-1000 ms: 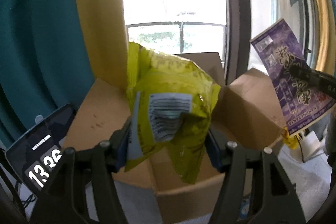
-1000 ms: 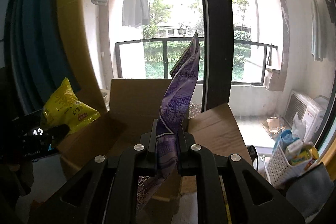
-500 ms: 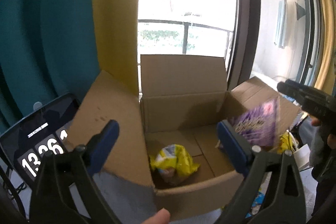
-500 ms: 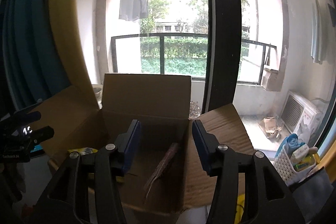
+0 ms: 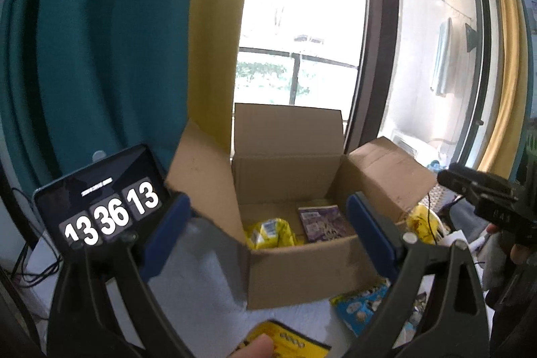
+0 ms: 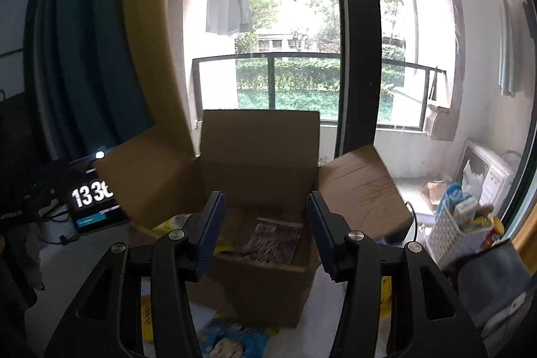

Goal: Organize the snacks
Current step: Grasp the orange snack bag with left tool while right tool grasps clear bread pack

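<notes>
Gaping wide, the left gripper (image 5: 268, 230) holds nothing: its blue pads (image 5: 166, 234) stand apart on either side of the cardboard box (image 5: 302, 270) and touch neither it nor anything in it. Its jaws have just been opening, and no thing lies between them now. The right gripper (image 6: 263, 230) is about half open and just as empty, its blue pads (image 6: 209, 234) clear of the box in front of them; its jaws too have just been opening, with nothing between them.

Inside the open box, on its floor, a yellow snack bag (image 5: 270, 232) lies to the left and a purple snack packet (image 5: 322, 222) lies flat beside it to the right; whether the two touch cannot be told. The box's flaps stand up and outward.

On the white table (image 5: 201, 284) in front of the box lie a blue snack bag (image 5: 359, 307) and a yellow packet (image 5: 288, 341), with a fingertip (image 5: 255, 349) at its near edge. Left of the box a phone (image 5: 100, 200) shows a clock. To the right, beyond the box, stands a white basket (image 6: 449, 223) of small things.
</notes>
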### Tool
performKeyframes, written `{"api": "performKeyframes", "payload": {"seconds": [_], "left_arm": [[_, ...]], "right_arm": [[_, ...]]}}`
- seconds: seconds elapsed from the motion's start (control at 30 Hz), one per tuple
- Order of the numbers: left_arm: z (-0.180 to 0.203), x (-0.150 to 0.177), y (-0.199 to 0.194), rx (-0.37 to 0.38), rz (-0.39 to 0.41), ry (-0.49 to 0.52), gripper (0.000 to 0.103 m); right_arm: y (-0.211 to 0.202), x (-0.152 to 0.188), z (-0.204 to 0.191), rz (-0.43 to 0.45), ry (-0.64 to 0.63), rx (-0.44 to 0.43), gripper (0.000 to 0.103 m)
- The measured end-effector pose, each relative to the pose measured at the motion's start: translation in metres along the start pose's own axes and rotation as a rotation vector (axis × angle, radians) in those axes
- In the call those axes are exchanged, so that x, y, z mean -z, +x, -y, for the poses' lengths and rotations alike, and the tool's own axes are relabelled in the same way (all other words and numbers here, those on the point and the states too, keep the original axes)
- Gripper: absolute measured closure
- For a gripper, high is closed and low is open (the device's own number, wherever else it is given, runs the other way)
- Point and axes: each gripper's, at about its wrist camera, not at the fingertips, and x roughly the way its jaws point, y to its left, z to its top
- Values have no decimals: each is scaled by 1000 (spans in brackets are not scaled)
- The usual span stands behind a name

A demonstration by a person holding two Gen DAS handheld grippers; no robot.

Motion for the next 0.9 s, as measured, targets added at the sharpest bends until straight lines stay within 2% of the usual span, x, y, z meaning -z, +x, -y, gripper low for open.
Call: {"api": "performKeyframes", "payload": {"seconds": [0.17,0.5,0.8,0.9], "left_arm": [[-3,14,-19,0,-10,-13,7],[-17,56,-46,-12,-80,-55,7],[-27,107,-62,-32,-181,-90,7],[-31,128,-63,-48,-228,-105,7]], "right_arm": [[-18,19,-12,-29,4,-25,49],[-51,56,-21,-93,36,-47,49],[-56,96,-29,-186,67,-64,47],[-55,107,-31,-211,81,-72,41]]}}
